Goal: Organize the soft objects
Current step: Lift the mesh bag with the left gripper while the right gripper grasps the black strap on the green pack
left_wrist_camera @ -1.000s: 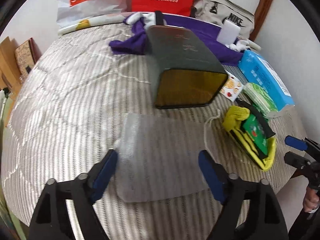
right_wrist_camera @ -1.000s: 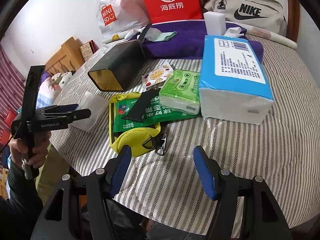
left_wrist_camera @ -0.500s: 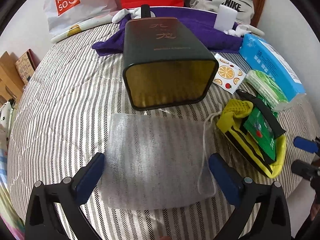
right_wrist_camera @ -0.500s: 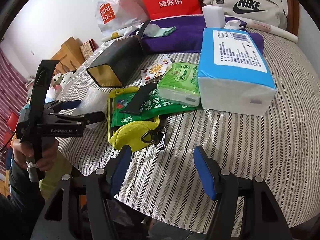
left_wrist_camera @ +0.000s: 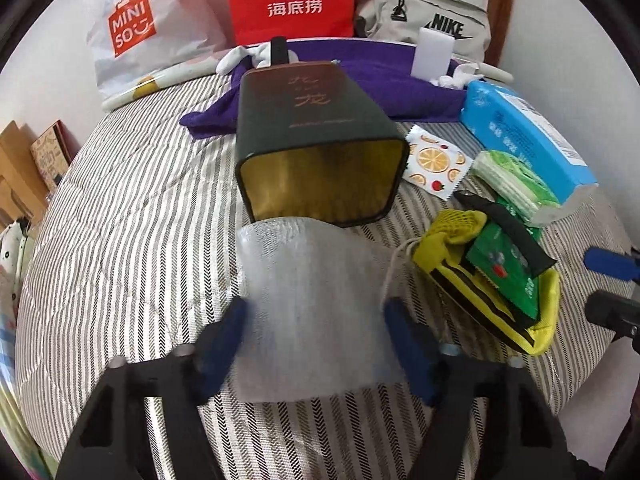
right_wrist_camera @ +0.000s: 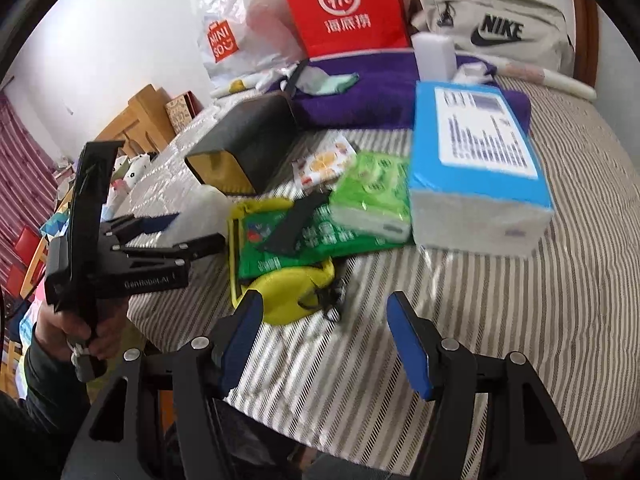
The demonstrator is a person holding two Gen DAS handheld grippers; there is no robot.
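Note:
A white foam sheet (left_wrist_camera: 316, 300) lies on the striped bed, its far edge curled up at the mouth of a dark box (left_wrist_camera: 316, 152) that lies on its side with a gold inside. My left gripper (left_wrist_camera: 316, 332) is open, its blue pads on either side of the sheet's near half. It also shows in the right wrist view (right_wrist_camera: 180, 232). My right gripper (right_wrist_camera: 324, 336) is open and empty above the bed's near edge, just in front of a yellow pouch (right_wrist_camera: 288, 296).
A green packet (right_wrist_camera: 312, 240), green tissue pack (right_wrist_camera: 372, 196), blue tissue pack (right_wrist_camera: 476, 172) and fruit-print sachet (left_wrist_camera: 434, 162) lie right of the box. A purple cloth (left_wrist_camera: 384, 80), red bag (left_wrist_camera: 288, 0), Miniso bag (left_wrist_camera: 144, 32) and Nike bag (left_wrist_camera: 424, 20) line the back.
My left gripper has moved forward over the foam sheet and narrowed around it. The sheet's far edge has lifted toward the box mouth. My right gripper has shifted slightly toward the yellow pouch.

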